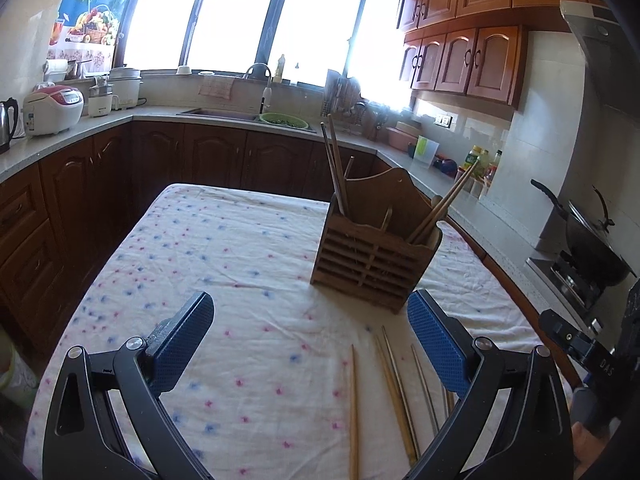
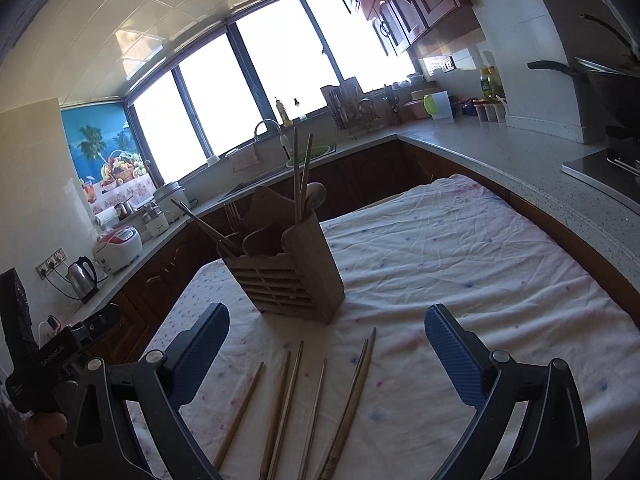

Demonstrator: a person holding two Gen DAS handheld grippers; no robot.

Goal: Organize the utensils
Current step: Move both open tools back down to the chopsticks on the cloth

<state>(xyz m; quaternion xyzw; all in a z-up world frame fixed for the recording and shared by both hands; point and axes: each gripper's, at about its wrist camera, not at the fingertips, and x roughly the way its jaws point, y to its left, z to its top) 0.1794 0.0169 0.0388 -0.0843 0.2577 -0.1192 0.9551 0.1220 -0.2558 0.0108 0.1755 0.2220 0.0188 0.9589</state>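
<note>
Left wrist view shows the left hand-held gripper (image 1: 310, 332) with its jaws spread wide and nothing between them; its pads (image 1: 182, 344) are blue with a fine ribbed texture, set on black plastic arms with silver pivot screws. At the right edge a black device carries white letters that read "DAS"; the rest of it is cut off. In the right wrist view the right hand-held gripper (image 2: 326, 348) is likewise spread and empty, and a black unit at the left edge bears small white lettering too blurred to read with confidence.

On the tabletop (image 2: 460, 260), covered by a creased white cloth dotted with pink and blue, stands a slatted wooden utensil holder (image 1: 374, 256) with a raised, curved back board and several compartments. Long wooden chopsticks (image 1: 334, 168) stand upright in one compartment; another pair (image 1: 444, 204) leans outward from the opposite side. In the right wrist view a rounded wooden spoon head (image 2: 316, 194) and what may be a fork (image 2: 232, 212) show above the rim, though the fork is dim.

Loose chopsticks (image 2: 292, 400) lie on the cloth just in front of the holder, near both grippers: some pale wood, some thinner and grey like metal. Their near ends are cut off by the frame and the gripper arms.

Bright windows wash out everything outside.
</note>
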